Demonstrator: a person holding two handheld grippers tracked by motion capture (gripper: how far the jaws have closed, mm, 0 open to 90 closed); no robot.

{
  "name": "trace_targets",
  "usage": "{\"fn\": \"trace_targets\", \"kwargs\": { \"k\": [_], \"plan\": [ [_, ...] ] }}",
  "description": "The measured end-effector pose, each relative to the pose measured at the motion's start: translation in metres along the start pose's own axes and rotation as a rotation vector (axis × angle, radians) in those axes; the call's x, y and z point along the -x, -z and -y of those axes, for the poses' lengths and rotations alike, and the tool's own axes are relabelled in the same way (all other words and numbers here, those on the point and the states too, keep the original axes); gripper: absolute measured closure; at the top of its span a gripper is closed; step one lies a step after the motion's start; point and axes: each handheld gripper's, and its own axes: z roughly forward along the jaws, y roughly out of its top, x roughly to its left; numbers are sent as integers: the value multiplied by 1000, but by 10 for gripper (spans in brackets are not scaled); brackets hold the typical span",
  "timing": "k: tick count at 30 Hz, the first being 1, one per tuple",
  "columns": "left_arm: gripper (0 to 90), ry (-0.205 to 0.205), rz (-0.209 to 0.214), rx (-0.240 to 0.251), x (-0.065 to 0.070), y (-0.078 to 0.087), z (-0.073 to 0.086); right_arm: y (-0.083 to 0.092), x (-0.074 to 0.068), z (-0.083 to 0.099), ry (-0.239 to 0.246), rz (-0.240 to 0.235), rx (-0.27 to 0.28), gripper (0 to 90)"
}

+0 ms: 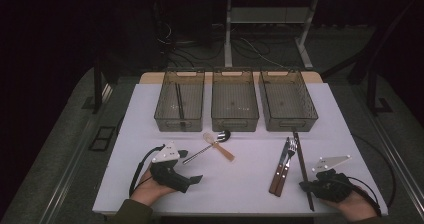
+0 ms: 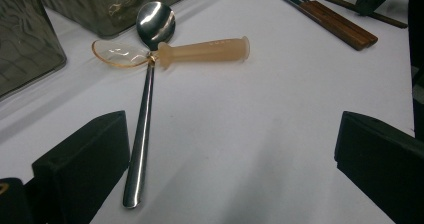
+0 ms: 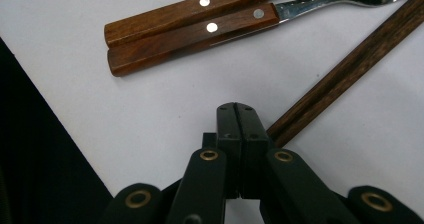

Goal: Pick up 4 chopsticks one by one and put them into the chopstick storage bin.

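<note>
chopstick (image 3: 345, 74) end hidden behind fingers (image 3: 227, 134)

**White table, cutlery laid out before three bins**

A white rectangular table (image 1: 250, 184) carries three smoky translucent plastic bins (image 1: 235, 104) at its far edge, a steel spoon (image 2: 145, 109) crossing an amber plastic spoon (image 2: 200, 51), a wooden-handled knife and fork (image 3: 190, 24), and a dark wooden chopstick (image 3: 350, 69).

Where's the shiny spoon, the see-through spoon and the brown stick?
shiny spoon (image 2: 156, 23), left gripper view, on its bowl.
see-through spoon (image 2: 207, 50), left gripper view, on its frosted handle.
brown stick (image 3: 350, 66), right gripper view, middle of its shaft.
</note>
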Motion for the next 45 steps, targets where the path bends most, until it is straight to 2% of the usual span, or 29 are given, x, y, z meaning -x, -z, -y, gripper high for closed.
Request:
{"fn": "trace_targets", "kwargs": {
  "k": [5,8,16,18,21,25,27,36,40,45],
  "plan": [
    [4,1,0,0,0,0,0,2,2,2,-6,9,-1,891],
    [4,-1,0,-1,0,0,0,3,3,2,-5,33,-14,891],
    [4,-1,1,-1,0,0,0,5,7,4,-7,38,-13,886],
    [4,-1,2,-2,0,-1,0,10,10,4,-34,38,13,880],
    [5,-4,3,-4,0,-1,0,18,18,4,-65,73,50,881],
    [5,-5,3,-5,0,-1,0,17,24,5,-85,82,56,880],
    [5,-4,3,-4,0,-1,0,17,25,5,-87,84,59,862],
    [5,-3,4,-4,0,-2,0,15,30,1,-126,120,92,638],
    [5,-5,2,-5,0,-1,0,12,35,-3,-146,133,102,608],
    [5,3,3,-4,1,-3,0,9,47,-14,-178,145,125,613]
  ]
}}
